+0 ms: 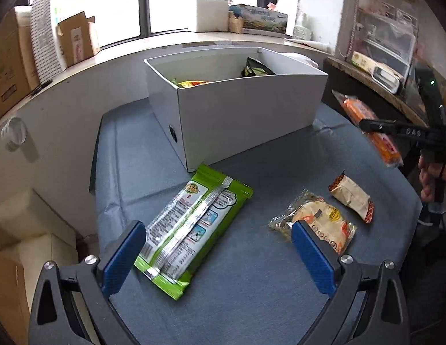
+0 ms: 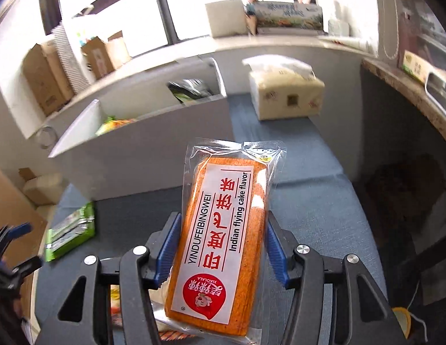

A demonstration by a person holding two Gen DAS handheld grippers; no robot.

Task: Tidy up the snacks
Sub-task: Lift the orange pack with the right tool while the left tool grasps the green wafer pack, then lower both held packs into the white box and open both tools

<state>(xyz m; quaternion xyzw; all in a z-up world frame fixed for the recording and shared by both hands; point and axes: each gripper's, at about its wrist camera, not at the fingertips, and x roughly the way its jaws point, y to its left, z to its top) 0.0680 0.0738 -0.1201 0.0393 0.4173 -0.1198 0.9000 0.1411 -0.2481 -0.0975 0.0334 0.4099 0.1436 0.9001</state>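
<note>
My right gripper (image 2: 220, 244) is shut on an orange cake packet (image 2: 223, 230) and holds it in the air over the blue table, right of the white box (image 2: 154, 155). The packet also shows in the left wrist view (image 1: 369, 126), held by the right gripper (image 1: 378, 128). My left gripper (image 1: 220, 250) is open and empty, low over the table with a green snack pack (image 1: 191, 230) between its blue pads. A round flatbread packet (image 1: 317, 224) and a small beige packet (image 1: 352, 198) lie to the right. The white box (image 1: 246, 120) holds several snacks.
A tissue pack (image 2: 283, 92) stands on the table behind the box. The windowsill behind holds cardboard boxes (image 1: 76, 40) and a printed carton (image 1: 263, 20). A brown counter (image 1: 375, 86) with containers borders the table's right side. Cartons stand on the floor at left (image 1: 27, 230).
</note>
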